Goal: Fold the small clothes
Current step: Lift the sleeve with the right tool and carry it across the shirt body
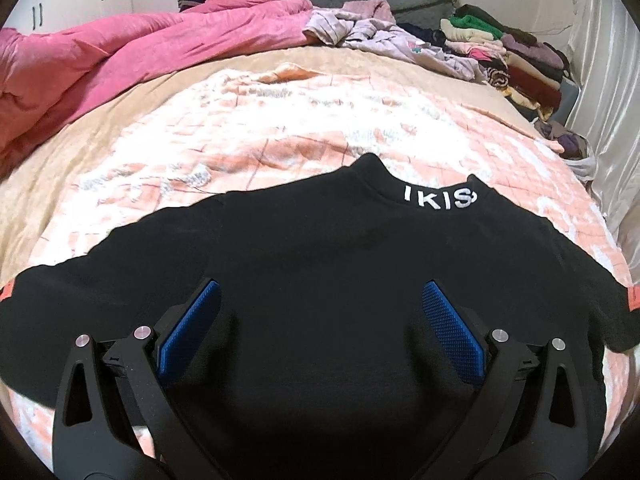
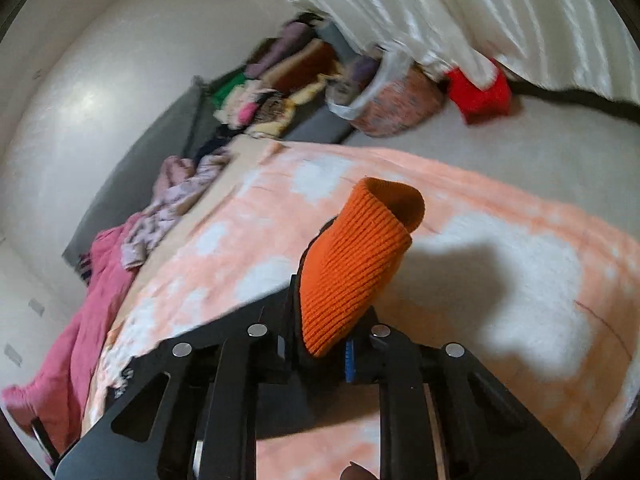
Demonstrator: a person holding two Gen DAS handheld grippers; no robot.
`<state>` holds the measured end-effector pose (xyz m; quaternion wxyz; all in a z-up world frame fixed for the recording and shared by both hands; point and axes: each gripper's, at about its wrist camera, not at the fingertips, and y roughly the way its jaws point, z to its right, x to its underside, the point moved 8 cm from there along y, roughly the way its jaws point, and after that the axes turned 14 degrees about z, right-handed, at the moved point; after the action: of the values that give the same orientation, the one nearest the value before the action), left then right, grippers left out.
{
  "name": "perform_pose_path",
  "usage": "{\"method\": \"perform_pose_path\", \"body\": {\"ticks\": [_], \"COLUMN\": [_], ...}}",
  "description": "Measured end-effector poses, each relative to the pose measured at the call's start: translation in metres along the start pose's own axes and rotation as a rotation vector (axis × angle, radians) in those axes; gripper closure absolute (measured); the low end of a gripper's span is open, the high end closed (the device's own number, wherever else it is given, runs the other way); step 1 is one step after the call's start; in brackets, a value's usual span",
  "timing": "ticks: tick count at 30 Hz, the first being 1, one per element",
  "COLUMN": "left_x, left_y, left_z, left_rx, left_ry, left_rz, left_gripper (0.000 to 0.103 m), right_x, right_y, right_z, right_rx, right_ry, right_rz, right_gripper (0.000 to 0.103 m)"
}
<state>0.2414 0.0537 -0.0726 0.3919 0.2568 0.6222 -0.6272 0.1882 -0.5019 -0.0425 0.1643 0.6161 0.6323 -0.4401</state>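
Black sweater (image 1: 320,280) with white collar lettering, spread face-up on the peach-and-white blanket (image 1: 280,128) of the bed, collar pointing away, both sleeves stretched out sideways. Left gripper (image 1: 320,292) poised low over the chest, jaws wide apart, blue pads (image 1: 192,324) clear of the cloth as far as can be told. Right gripper (image 2: 324,320) lifted above the blanket, jaws clamped on the orange ribbed cuff (image 2: 356,264) of one sleeve.

Likely step: folding that sleeve inward across the body. Best done by carrying the cuff low and level toward the chest, keeping the sleeve flat and untwisted, laying it square to the side seam, then releasing only once settled. Worth pinning the torso with the left gripper to stop the body dragging along.

Containers: a white plastic bag (image 2: 360,96) by the curtain, stuffed with knitwear of mixed colours; exact contents too blurred to name. Beside it, folded clothes (image 1: 516,60) stacked at the bed's far corner.
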Motion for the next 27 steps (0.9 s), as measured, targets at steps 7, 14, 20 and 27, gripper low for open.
{"method": "perform_pose_path", "body": {"ticks": [7,14,20,27], "left_x": [-0.009,-0.017,-0.024,-0.025], "left_y": [-0.011,-0.019,-0.024,-0.023], "left_z": [-0.017,-0.039,-0.066,-0.087], "left_rx": [0.024,0.008,0.011,0.028], "left_ry": [-0.058,-0.086,-0.157,-0.22], "left_rz": [0.016,0.037,0.059,0.053], "left_gripper": [0.008,0.008,0.008,0.008], "right_x": [-0.002,0.019,0.058,0.126], "right_y": [-0.009,-0.017,-0.021,-0.022], "right_z": [-0.096,-0.194,-0.267,-0.325], "right_rx": [-0.179,-0.361,-0.47,-0.553], "right_ry": [-0.071,-0.136,-0.209,-0.277], "right_rz": [-0.004,-0.064,-0.135,-0.253], "right_gripper": [0.089,0.089,0.089,0.089]}}
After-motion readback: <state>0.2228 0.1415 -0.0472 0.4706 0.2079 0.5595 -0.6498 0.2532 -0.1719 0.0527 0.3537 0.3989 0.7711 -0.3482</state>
